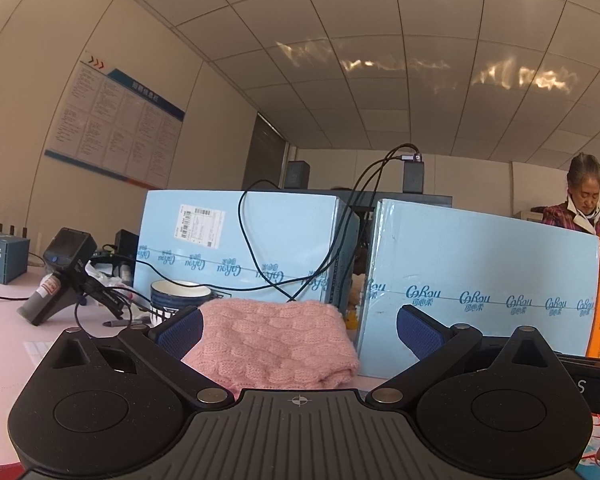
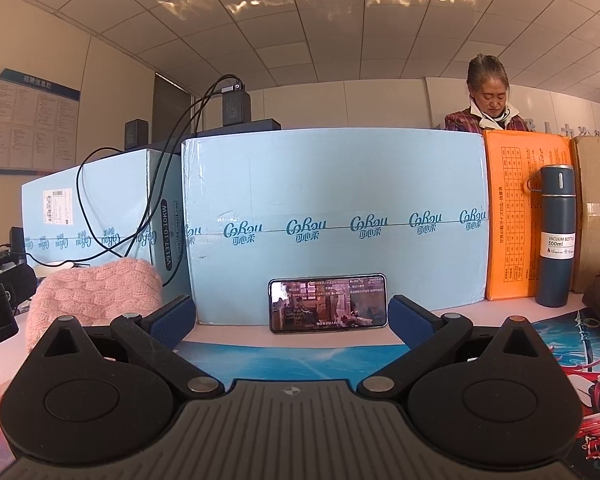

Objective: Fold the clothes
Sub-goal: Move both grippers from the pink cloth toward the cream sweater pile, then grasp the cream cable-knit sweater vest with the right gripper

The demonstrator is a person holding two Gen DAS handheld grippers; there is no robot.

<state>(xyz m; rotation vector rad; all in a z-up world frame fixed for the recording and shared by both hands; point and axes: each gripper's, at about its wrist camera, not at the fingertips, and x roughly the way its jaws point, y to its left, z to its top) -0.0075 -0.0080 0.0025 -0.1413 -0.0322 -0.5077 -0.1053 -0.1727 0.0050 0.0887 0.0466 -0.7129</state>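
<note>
A pink knitted garment (image 1: 274, 342) lies folded in a thick bundle on the pale table, right in front of my left gripper (image 1: 300, 334). That gripper is open, its blue-padded fingers (image 1: 180, 332) spread wide, and the bundle sits just beyond and partly between them without being held. In the right wrist view the same pink bundle (image 2: 94, 294) rests to the left of my right gripper (image 2: 292, 320). The right gripper is open too, with nothing between its fingers, low over a blue printed mat (image 2: 300, 356).
Two light-blue cartons (image 2: 336, 220) stand as a wall behind the garment, cables draped over them. A phone (image 2: 327, 303) leans on the carton, playing video. An orange box (image 2: 526, 216), a grey vacuum bottle (image 2: 556, 236), a bowl (image 1: 180, 294) and a handheld device (image 1: 66, 268) crowd the table. A person (image 2: 488, 96) stands behind.
</note>
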